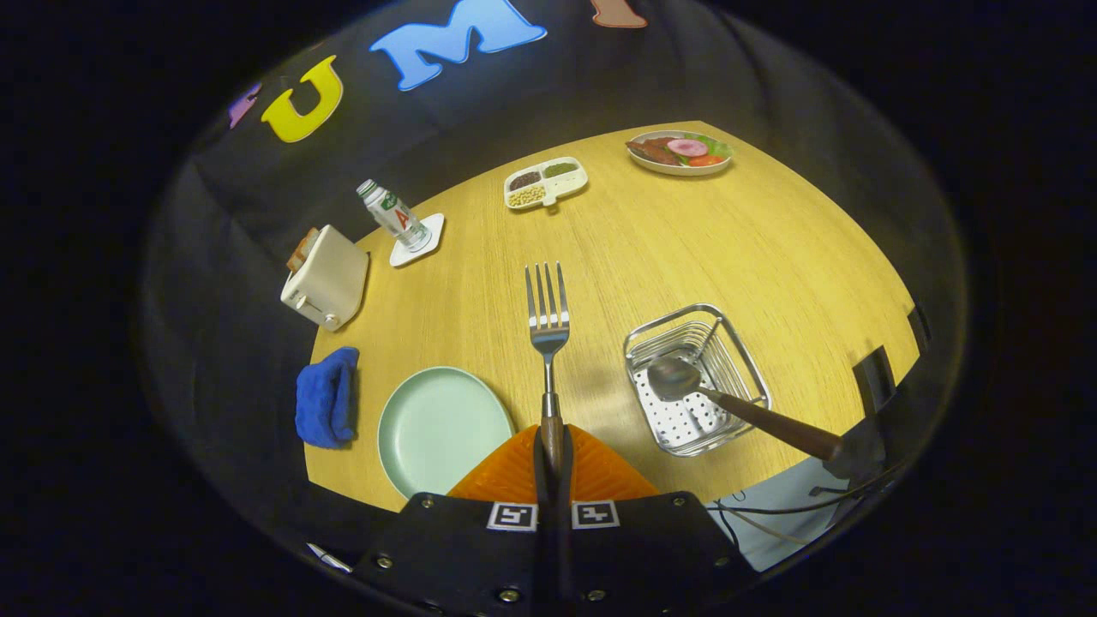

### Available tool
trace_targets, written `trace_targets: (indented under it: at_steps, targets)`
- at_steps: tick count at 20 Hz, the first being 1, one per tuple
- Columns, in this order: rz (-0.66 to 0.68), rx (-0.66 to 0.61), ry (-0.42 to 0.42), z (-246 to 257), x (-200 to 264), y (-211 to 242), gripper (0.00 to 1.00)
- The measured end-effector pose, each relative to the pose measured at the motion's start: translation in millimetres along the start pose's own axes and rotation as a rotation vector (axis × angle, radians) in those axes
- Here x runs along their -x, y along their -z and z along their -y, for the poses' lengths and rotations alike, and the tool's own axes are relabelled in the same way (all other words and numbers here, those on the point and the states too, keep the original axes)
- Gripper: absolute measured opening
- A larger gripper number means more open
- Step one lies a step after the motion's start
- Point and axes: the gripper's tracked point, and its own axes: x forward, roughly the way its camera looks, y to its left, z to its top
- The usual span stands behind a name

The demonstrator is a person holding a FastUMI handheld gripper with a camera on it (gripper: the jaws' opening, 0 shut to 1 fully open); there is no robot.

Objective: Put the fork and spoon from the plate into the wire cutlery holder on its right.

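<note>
Gripper [553, 446]: fingers closed together on the handle of the fork [547, 321], one on each side, no visible gap. The fork is metal with a dark wooden handle; four straight tines point to the far side of the table [686, 248], and it is held above the wood, clear of the plate.

Plate [437, 426]: pale green, round, nothing on it, lying on the near left just beside the fingers.

Wire cutlery holder [696, 377]: square chrome basket with a perforated base, standing to the right of the plate. The spoon [737, 407] rests in it, metal bowl over the base, dark handle leaning out over the near right rim.

Other items: blue cloth [326, 397] left of the plate; toaster [326, 276], bottle [392, 214] on a coaster, divided dish [546, 182] and food plate [680, 152] farther away.
</note>
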Motion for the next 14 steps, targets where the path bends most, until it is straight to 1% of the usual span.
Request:
trace_targets:
  at_steps: [4, 8, 11, 14]
  targets:
    - [-0.003, -0.064, 0.033, 26.4, 13.3, 5.9, 0.01]
    - [-0.019, -0.100, 0.057, 42.6, 26.1, 14.9, 0.00]
    - [-0.045, -0.113, 0.075, 48.9, 29.7, 25.1, 0.01]
    - [-0.072, -0.128, 0.071, 48.5, 31.3, 33.9, 0.01]
